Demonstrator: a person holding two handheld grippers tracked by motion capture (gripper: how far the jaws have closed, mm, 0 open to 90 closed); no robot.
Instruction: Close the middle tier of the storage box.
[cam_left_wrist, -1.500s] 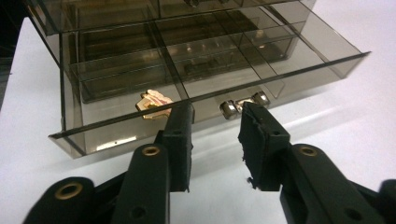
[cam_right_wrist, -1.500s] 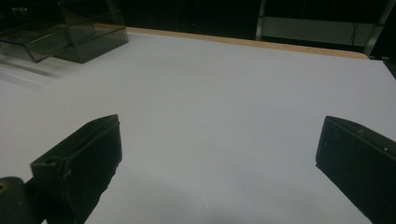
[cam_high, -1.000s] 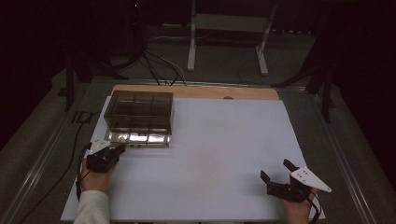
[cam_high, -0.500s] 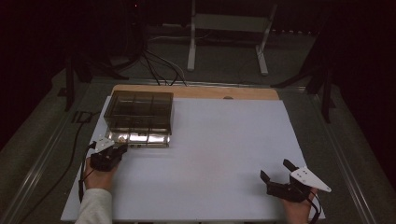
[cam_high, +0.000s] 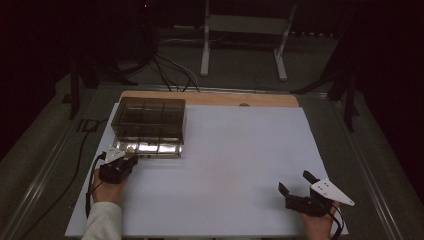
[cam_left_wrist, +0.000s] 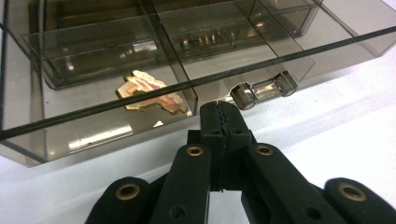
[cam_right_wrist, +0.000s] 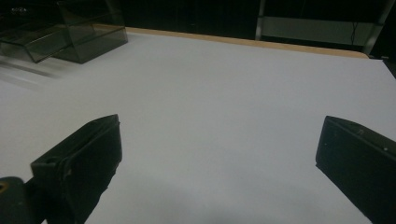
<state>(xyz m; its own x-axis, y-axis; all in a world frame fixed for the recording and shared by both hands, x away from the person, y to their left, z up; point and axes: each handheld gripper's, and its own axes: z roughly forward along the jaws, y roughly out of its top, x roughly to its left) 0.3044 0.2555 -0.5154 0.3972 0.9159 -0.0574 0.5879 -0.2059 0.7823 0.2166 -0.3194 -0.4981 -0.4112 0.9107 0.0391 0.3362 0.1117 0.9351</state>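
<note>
Left gripper jaws together at smoked plastic box front edge; right gripper jaws apart over white sheet.

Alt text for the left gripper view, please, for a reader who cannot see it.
The left tool, jaws shut together with nothing between them, points at the front edge of a smoky transparent compartment box beside its clear latch. A small gold and pink piece lies in a near compartment, and the box stands on a white table surface.
</note>
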